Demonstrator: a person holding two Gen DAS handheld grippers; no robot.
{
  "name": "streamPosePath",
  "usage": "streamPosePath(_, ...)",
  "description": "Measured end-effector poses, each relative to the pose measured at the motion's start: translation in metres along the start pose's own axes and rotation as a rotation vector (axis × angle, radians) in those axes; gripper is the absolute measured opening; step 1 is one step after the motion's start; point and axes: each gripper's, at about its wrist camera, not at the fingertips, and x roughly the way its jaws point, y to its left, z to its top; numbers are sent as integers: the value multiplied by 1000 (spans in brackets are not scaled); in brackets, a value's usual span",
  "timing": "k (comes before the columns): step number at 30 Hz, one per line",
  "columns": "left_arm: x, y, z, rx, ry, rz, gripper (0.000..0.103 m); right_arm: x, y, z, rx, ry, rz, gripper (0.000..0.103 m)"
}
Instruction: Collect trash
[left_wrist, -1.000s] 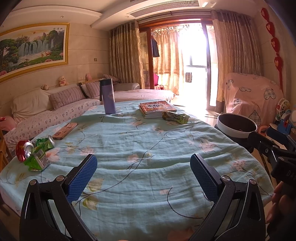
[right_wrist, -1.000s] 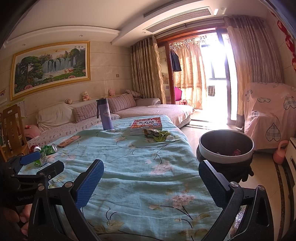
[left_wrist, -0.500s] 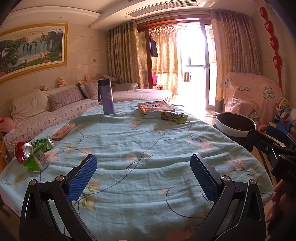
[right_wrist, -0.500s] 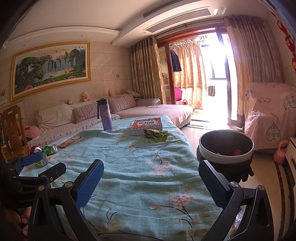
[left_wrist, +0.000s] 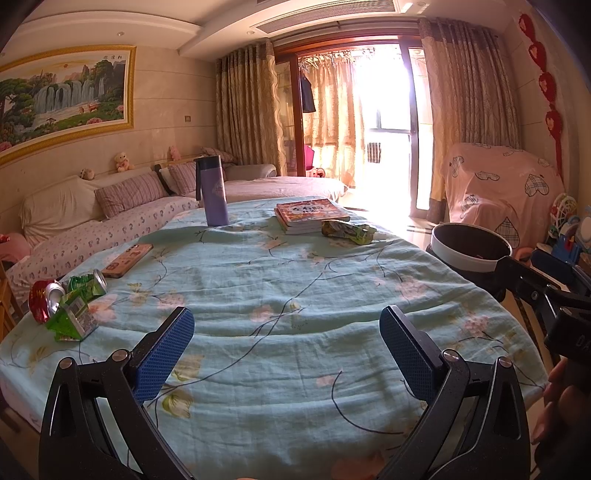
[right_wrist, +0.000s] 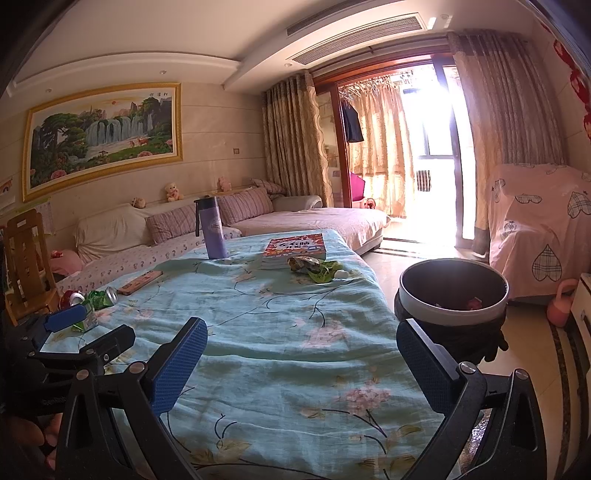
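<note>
Trash lies on a table under a light blue flowered cloth (left_wrist: 295, 295). At its left edge lie a crushed red can (left_wrist: 42, 301), a crushed green can (left_wrist: 86, 284) and a green carton (left_wrist: 70, 323). A green snack wrapper (left_wrist: 347, 230) lies far right beside the books; it also shows in the right wrist view (right_wrist: 314, 267). A round dark bin with a white rim (right_wrist: 452, 291) stands on the floor right of the table. My left gripper (left_wrist: 286, 338) and right gripper (right_wrist: 301, 349) are both open and empty above the near table edge.
A purple bottle (left_wrist: 214, 192), a stack of books (left_wrist: 310, 214) and a phone (left_wrist: 127, 258) are on the table. A sofa (left_wrist: 110, 221) runs along the left wall. A wooden chair (right_wrist: 26, 258) stands at the left. A covered armchair (right_wrist: 535, 229) stands behind the bin.
Both grippers stay open and nearly still; the left wrist view has crept slightly forward over the table.
</note>
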Motion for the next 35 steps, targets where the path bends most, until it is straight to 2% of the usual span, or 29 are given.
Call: streamPosePath(35,7,3,-5,-7,22,-15,103,1,2,-1,11,11,8,103)
